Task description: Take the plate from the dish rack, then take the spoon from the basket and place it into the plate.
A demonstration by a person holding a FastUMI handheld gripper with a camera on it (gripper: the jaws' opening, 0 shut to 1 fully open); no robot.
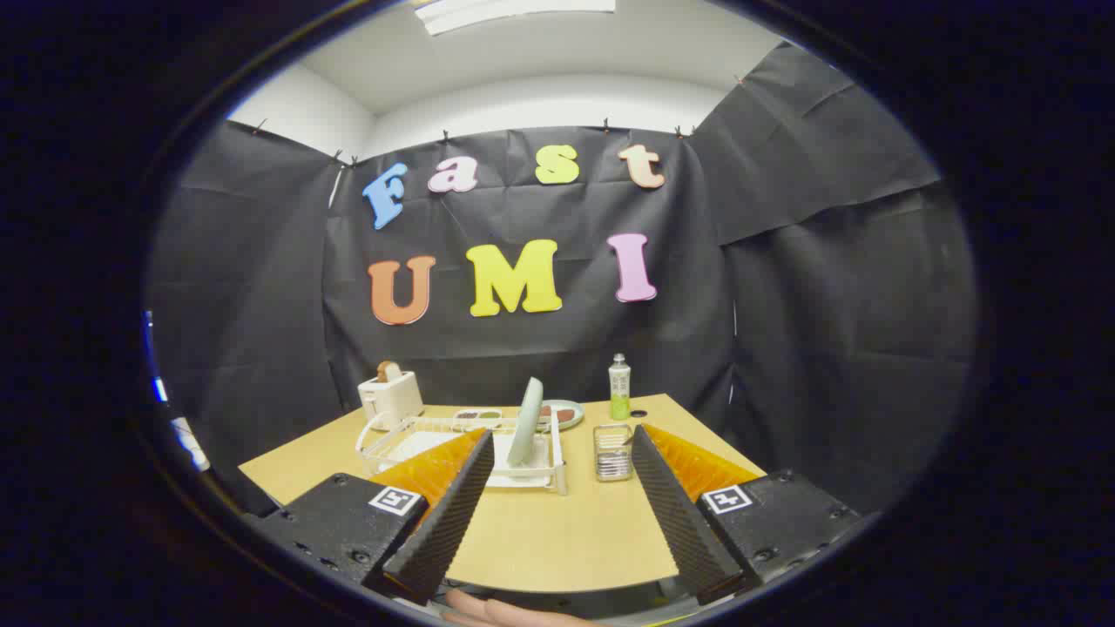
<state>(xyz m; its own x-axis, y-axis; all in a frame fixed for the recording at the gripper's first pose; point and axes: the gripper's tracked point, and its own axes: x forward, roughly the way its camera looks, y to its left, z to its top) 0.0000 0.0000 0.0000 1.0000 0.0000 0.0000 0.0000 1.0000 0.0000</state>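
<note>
On the wooden table (540, 531) ahead of us, nothing of the task looks done yet. Our gripper (562, 453) hangs above the near edge with its fingers spread wide and nothing between them but bare tabletop.

The plate (525, 422) stands upright on its edge in the dish rack (557, 475), at about 11 o'clock from the midpoint between the fingertips and just beyond them. From our angle it shows nearly edge-on, a pale green sliver. The rack itself runs off toward 10 o'clock, partly hidden behind the left finger.

The basket (613, 453), a small wire one, sits just beside the rack at about 1 o'clock, close by the right fingertip. We take it that the spoon is in there, but we cannot make it out among the wires.

Farther back: a toaster (391, 396) at 10 o'clock, a flat dish (564, 413) behind the rack at 12, and a green bottle (619, 387) at 1 o'clock, well apart from the basket.

Our reading of progress: both steps remain. The plate has still to come out of the rack and be set down, then the spoon is to be fetched from the basket and laid in it. With the jaws open and roughly lined up on the rack, the plate's thin upright rim looks the natural first grasp.
</note>
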